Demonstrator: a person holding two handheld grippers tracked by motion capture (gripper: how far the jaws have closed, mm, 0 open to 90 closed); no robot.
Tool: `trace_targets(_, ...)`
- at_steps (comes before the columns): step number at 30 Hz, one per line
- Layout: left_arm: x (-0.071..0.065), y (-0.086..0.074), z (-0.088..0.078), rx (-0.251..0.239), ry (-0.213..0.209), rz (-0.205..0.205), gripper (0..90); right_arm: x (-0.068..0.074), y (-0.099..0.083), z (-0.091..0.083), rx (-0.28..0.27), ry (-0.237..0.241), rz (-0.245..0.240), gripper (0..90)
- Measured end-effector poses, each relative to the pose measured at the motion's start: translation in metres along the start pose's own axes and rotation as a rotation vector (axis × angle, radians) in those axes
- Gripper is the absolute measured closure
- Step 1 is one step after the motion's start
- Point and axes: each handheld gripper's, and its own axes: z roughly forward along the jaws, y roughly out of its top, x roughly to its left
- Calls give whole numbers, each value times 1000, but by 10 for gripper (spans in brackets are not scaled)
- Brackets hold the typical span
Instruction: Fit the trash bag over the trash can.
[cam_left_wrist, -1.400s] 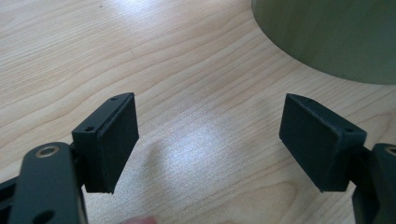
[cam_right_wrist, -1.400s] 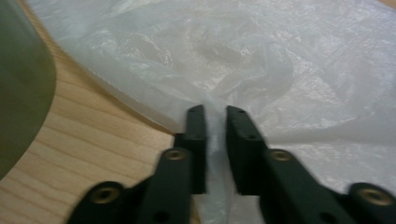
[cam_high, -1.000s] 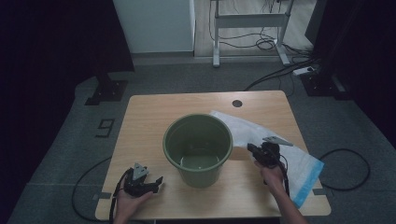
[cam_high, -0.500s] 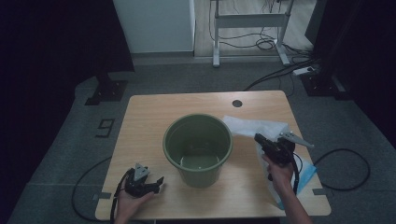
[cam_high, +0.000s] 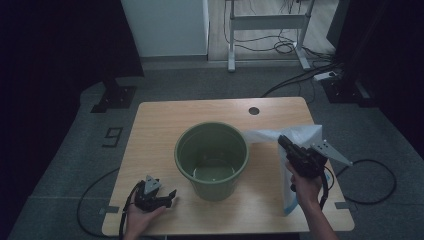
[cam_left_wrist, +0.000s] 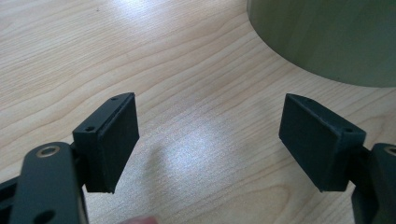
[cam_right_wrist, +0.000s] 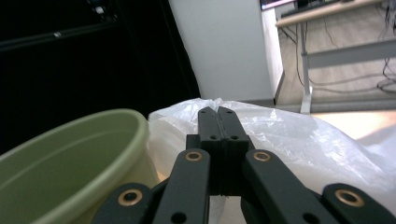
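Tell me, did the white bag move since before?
Yes. The white bag, pinched by the right gripper, was lifted off the table beside the green bucket.

Green bucket (cam_high: 211, 159) (upright), plastic bag (cam_high: 300, 137) beside

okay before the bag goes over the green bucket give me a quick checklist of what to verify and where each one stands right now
1. Right gripper clamped on the plastic bag: ok, jaws closed with film bunched around them.
2. Bag lifted off the table: partly; its top is raised, its lower end lies near the table's front edge.
3. Bucket upright, mouth clear: ok, though something pale at its bottom can't be made out.
4. Left gripper ready to help: ok, open and holding nothing, low on the table beside the bucket.
5. Bag mouth open: cannot tell.
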Motion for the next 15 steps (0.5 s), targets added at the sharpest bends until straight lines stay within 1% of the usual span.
trace_targets(4,0,0,1,8,-2,4,197,6,8,-5,-38,14,-14,894)
trace_targets(9,0,0,1,6,-2,1,197,9,17,-8,-74,34,-6,894)
trace_targets(15,0,0,1,7,2,1,197,12,26,-16,-115,54,-10,894)
